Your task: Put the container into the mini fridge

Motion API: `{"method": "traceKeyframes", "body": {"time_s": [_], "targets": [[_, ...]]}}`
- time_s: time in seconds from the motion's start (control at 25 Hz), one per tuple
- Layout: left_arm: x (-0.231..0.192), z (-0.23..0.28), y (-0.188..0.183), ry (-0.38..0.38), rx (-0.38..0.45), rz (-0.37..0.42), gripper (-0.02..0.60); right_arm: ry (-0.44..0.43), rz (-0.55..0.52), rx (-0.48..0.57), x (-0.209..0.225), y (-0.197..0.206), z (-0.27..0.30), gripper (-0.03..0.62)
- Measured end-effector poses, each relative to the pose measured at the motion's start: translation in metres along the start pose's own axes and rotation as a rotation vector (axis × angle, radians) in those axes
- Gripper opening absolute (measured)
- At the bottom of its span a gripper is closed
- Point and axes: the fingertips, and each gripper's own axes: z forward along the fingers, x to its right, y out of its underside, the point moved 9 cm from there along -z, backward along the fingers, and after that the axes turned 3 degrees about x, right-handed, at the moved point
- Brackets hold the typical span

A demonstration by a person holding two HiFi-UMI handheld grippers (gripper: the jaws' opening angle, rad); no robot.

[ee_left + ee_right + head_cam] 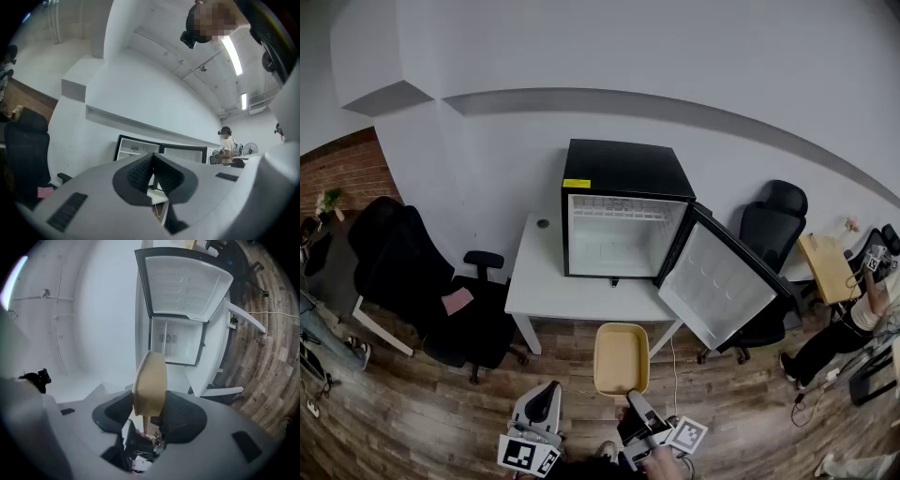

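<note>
The right gripper (pixel 636 405) clamps the tan container (pixel 621 358) by its near rim; the open mini fridge (pixel 623 216) stands straight ahead beyond it. The left gripper (pixel 548 394) is closed and empty.

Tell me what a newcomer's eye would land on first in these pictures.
The black mini fridge stands on the white table against the wall, its door swung wide open to the right, showing its white inside. In front of it, the tan rectangular plastic container is clamped by its near edge in the right tool, above the wooden floor.
</note>
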Motion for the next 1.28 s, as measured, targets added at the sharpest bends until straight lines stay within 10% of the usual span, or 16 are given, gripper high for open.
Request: {"method": "traceKeyframes", "body": {"time_s": [1.28], "targets": [[0.055, 0.044, 0.010, -0.084, 0.011, 0.046, 0.006, -0.026, 0.087, -0.122, 0.019, -0.063, -0.005, 0.224]]}}
